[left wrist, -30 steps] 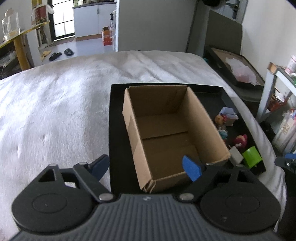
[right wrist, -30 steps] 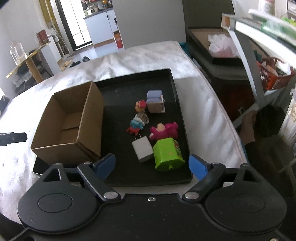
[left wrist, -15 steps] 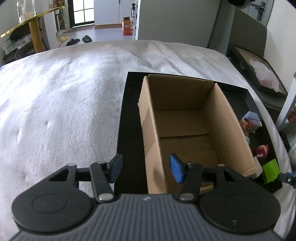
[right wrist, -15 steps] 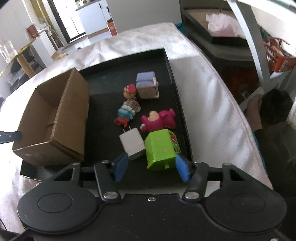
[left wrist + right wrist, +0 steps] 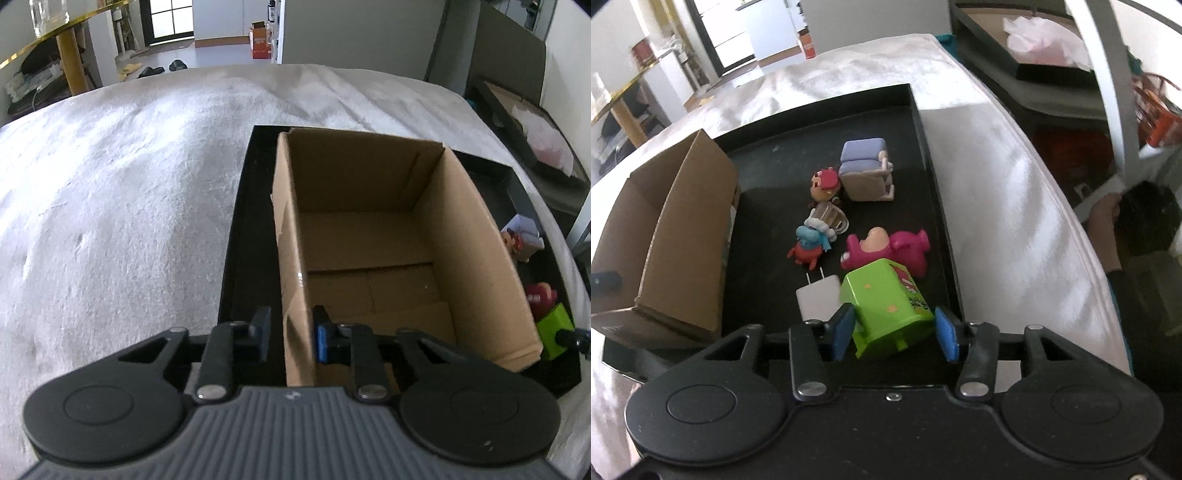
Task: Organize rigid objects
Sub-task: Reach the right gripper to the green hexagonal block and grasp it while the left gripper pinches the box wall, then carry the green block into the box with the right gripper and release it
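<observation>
Home: bed (image 5: 129, 177), slippers (image 5: 147, 70)

A white-covered bed (image 5: 122, 192) carrying one black tray (image 5: 820, 122).

The bed's white, slightly rumpled cover spreads wide and bare to the tray's left in the left wrist view; the tray lies directly on it, toward the bed's right edge, where the cover falls away. On the tray's left part stands an open cardboard box (image 5: 369, 236), its near left wall between the left gripper's (image 5: 291, 334) closing jaws. The tray's right part holds small toys, a white plug adapter (image 5: 818, 297) and a green block (image 5: 886, 299), which sits tilted near the tray's front edge.
</observation>
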{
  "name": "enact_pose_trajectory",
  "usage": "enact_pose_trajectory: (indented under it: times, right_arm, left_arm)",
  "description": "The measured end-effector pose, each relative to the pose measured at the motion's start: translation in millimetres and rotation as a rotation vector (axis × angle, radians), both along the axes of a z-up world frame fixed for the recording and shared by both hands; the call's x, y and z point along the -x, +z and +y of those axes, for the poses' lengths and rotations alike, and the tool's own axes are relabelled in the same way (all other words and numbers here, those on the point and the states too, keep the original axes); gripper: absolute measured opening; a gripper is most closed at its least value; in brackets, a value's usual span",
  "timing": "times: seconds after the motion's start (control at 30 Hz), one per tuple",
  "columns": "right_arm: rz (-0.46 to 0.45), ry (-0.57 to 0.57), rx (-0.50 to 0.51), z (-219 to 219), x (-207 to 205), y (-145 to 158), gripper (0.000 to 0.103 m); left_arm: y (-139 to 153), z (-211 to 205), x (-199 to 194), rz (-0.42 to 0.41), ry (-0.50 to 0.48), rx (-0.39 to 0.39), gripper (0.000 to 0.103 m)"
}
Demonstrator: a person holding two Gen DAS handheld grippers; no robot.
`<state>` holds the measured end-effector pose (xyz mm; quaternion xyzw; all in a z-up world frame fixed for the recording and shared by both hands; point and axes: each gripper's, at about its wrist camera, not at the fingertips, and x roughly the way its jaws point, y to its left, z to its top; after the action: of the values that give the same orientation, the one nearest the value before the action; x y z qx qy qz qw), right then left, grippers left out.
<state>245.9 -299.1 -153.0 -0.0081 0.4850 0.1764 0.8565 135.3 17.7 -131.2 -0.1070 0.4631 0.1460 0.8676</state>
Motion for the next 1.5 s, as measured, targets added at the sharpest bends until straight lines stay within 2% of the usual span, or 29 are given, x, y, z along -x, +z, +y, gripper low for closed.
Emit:
enact_pose_trajectory:
  times: [0.07,0.2,0.33,0.37,0.43,0.53,0.77,0.83,0.97,1.1,1.5]
  right_arm:
    - [-0.012,0.012,0.002,2.4,-2.1,-2.1,0.053]
    - [0.001,0.031,0.002,8.6,-6.1,-0.2,0.053]
    - [0.042,0.024,-0.051,8.5,-8.7,6.1,0.053]
    - [0.04,0.022,-0.051,9.1,-9.0,7.6,0.057]
    - [0.037,0.034,-0.042,12.0,-11.2,8.4,0.063]
    - [0.026,0.056,-0.017,17.5,-18.3,6.1,0.063]
    - [0.061,0.097,0.03,30.9,-30.3,-10.0,0.063]
    - [0.057,0.111,0.038,34.2,-28.0,-12.5,0.061]
    - [0.034,0.103,0.042,36.2,-23.5,-5.1,0.055]
    - [0.047,0.103,-0.003,35.5,-17.0,7.6,0.054]
    - [-0.028,0.146,-0.019,57.6,-5.5,55.7,0.054]
  left_arm:
    - [0.5,-1.0,-0.2,-0.005,-0.001,-0.001,0.012]
    - [5.3,2.3,1.1,-0.016,0.002,-0.025,0.011]
    - [6.7,7.0,1.9,-0.008,-0.006,-0.024,0.009]
    - [7.2,7.3,2.0,-0.008,-0.007,-0.025,0.009]
    - [8.0,7.1,1.5,-0.009,-0.006,-0.031,0.009]
    - [7.6,7.1,1.2,-0.01,0.0,-0.036,0.009]
    - [8.8,8.4,2.1,-0.025,0.019,-0.013,0.009]
    - [8.4,8.9,2.6,-0.026,0.019,-0.009,0.009]
    - [8.6,7.9,3.0,-0.03,0.017,-0.006,0.009]
    - [8.4,6.1,5.1,-0.036,0.028,-0.005,0.01]
    - [10.7,3.5,2.6,-0.025,0.048,0.008,0.009]
